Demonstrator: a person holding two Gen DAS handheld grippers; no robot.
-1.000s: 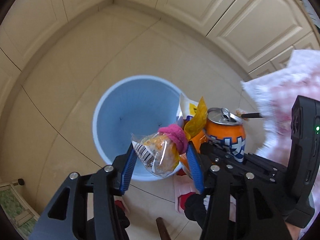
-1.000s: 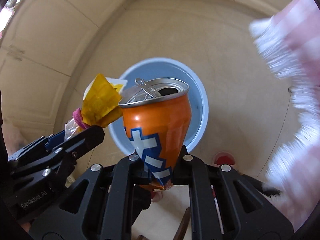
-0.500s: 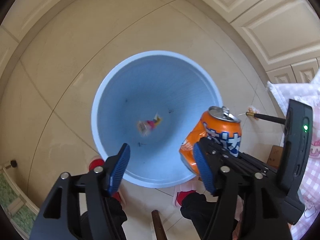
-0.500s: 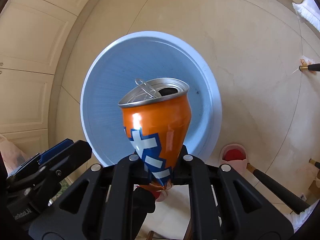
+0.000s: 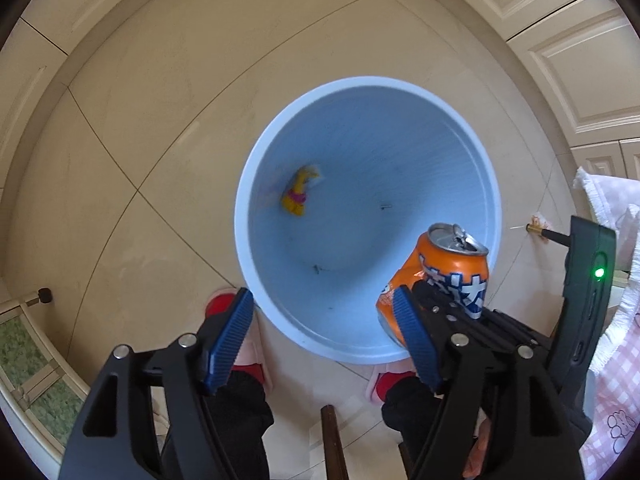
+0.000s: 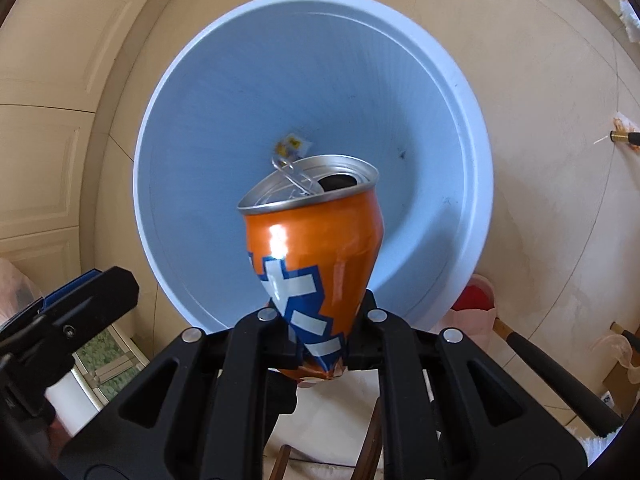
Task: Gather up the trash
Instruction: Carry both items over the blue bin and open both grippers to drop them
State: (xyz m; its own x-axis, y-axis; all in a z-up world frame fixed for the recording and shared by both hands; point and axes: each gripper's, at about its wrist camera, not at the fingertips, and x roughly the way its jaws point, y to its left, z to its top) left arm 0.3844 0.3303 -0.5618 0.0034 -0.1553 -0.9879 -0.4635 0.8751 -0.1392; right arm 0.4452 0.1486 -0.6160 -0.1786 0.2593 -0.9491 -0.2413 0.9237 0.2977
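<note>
A light blue bin [image 5: 400, 152] stands on the tiled floor right below both grippers. A yellow and pink snack wrapper [image 5: 298, 196] lies inside it, small in the right wrist view [image 6: 294, 146]. My left gripper [image 5: 322, 300] hangs over the bin's near rim, its jaws opening with nothing between the blue pads. My right gripper [image 6: 320, 320] is shut on the crushed lower end of an orange soda can [image 6: 316, 248]. The can is held top-forward over the bin mouth and also shows at the right of the left wrist view [image 5: 440, 276].
Cream cabinet doors [image 5: 560, 40] ring the beige tiled floor. Red and pink slippers [image 5: 220, 304] sit just beside the bin's near rim. A pink checked cloth [image 5: 616, 320] hangs at the right. A dark stick [image 6: 560, 376] lies on the floor on the right.
The left gripper let go of the snack wrapper, which dropped into the bin, and its jaws widened. Both grippers sank closer to the bin. The can stays gripped.
</note>
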